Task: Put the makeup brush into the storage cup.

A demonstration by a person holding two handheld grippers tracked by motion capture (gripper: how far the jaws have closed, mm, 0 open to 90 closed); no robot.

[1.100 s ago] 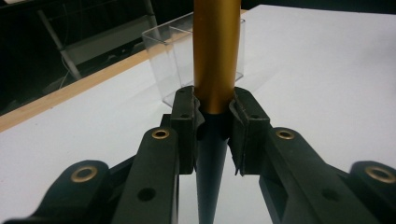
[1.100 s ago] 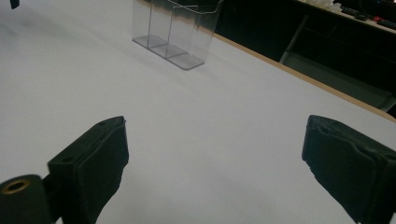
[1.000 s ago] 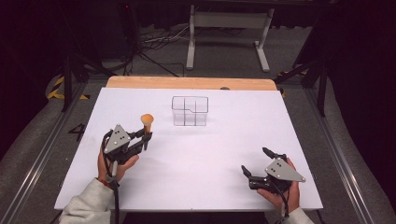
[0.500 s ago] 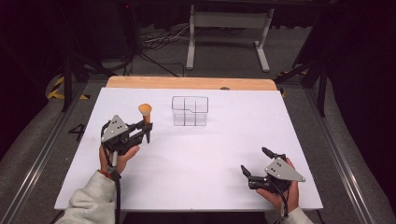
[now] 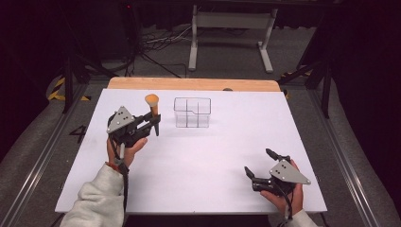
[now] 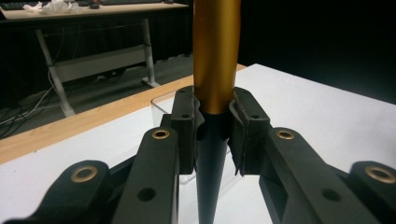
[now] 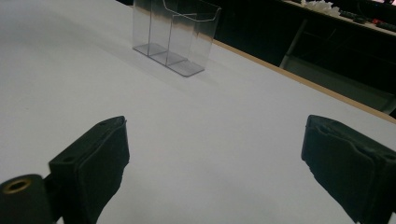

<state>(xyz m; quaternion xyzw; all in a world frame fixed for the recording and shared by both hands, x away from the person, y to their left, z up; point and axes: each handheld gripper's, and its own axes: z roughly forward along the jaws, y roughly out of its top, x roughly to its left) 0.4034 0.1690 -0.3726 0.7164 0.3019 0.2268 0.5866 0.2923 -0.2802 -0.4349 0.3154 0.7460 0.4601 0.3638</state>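
Observation:
My left gripper (image 5: 154, 124) is shut on a makeup brush (image 5: 152, 102) with an orange bristle head, a gold ferrule (image 6: 215, 51) and a dark tapered handle, held upright above the white table. It hangs just left of a clear plastic organizer (image 5: 191, 112) with several compartments, which stands at the table's far middle. In the left gripper view both jaws press on the brush where gold meets black. My right gripper (image 5: 259, 166) rests open near the front right of the table, with nothing between its pads (image 7: 98, 158). The organizer (image 7: 175, 32) stands far ahead of it.
The white tabletop (image 5: 213, 156) has a wooden strip (image 5: 189, 84) along its far edge. Beyond it are a white table frame (image 5: 231, 23), cables on the floor and dark surroundings. A metal rail (image 5: 42, 156) runs along the table's left side.
My left gripper has lifted the brush and carried it away from me, towards the organizer's left side. The right gripper has stayed where it was.

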